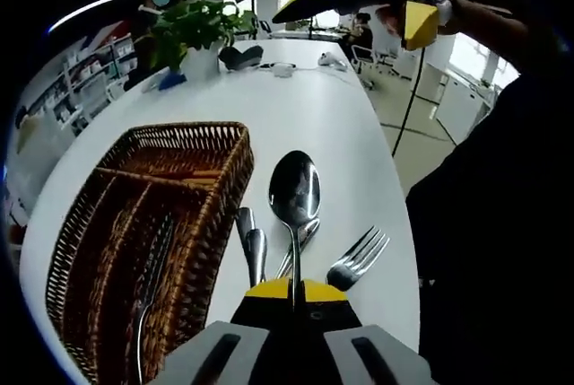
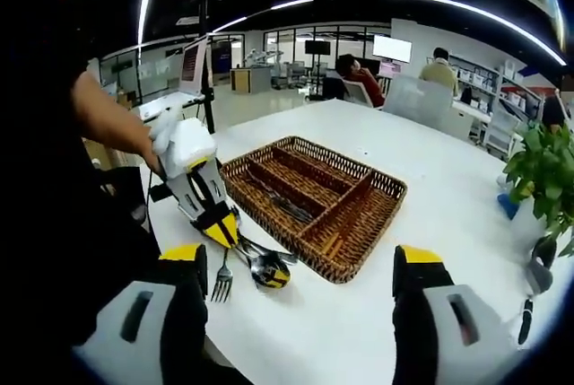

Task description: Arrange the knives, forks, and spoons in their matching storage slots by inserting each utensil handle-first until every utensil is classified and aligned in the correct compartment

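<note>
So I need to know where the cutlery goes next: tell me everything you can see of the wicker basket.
The wicker basket is a shallow rectangular tray of brown woven wicker, with woven dividers splitting it into long slots and one crosswise compartment. It sits flat on the white table, beside the loose cutlery. In the left gripper view at least one metal utensil lies lengthwise in a long slot; the other compartments look empty. Neither gripper touches it.
</note>
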Tool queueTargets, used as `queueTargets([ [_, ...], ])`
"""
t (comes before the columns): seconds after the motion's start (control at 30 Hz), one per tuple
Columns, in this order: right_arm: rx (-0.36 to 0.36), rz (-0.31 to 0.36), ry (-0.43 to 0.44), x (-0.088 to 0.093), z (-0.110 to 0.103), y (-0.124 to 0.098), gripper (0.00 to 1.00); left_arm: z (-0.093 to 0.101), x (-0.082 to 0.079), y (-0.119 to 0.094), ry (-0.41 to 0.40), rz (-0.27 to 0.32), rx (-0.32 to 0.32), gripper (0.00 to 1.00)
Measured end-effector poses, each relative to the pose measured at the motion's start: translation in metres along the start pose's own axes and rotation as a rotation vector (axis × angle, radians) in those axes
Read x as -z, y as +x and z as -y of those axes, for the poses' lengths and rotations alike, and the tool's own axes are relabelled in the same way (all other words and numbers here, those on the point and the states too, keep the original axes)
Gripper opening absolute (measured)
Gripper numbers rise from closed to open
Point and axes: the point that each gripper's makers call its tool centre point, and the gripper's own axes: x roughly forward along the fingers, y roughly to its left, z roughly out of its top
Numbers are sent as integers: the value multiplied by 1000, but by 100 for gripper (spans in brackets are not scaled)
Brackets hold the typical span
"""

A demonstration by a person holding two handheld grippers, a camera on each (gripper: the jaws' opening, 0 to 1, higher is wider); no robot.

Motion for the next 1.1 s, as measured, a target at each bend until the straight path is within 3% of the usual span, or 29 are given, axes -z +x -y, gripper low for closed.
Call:
queueTargets([
  [0.1, 3, -8, 19, 0, 2, -1, 93, -2, -2, -10, 8, -10, 15, 0],
  [0.17, 8, 1, 20, -1, 3, -2, 97, 13, -3, -15, -17, -5, 128, 0],
  [0.33, 4, 3, 57, 1, 6, -3, 99, 11, 4, -22, 40, -52, 116, 0],
  [0.47, 13, 4, 62, 2, 7, -6, 99, 9, 2, -31, 58, -51, 118, 0],
  [0.87, 36, -3, 58, -2, 10, -13, 99, -12, -15, -68, 66, -72, 117, 0],
  [1.1, 42, 4, 64, -12, 10, -17, 99, -36, -28, -89, 102, -73, 48, 0],
])
